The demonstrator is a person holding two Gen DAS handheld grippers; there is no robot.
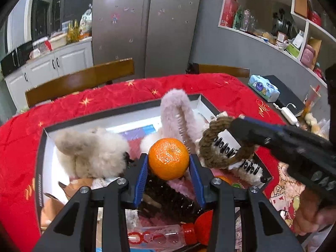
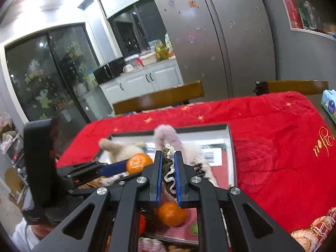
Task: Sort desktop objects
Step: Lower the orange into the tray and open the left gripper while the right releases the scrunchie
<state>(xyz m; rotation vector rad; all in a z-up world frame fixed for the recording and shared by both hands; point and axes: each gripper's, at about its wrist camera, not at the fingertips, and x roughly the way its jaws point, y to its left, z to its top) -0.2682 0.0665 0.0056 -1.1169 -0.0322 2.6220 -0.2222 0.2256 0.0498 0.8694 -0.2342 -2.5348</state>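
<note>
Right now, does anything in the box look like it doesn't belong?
Yes. An orange lies in the box among fluffy hair clips, and the left tongs hold another orange. Fruit looks odd among hair things.

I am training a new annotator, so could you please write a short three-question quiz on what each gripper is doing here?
1. True or false: the left gripper is closed on an orange.
2. The right gripper holds: A) a tissue pack B) a brown knitted hair clip C) a bottle.
3. Fill in: the table is covered with a ____ cloth.

Key: 1 true; 2 B; 3 red.
</note>
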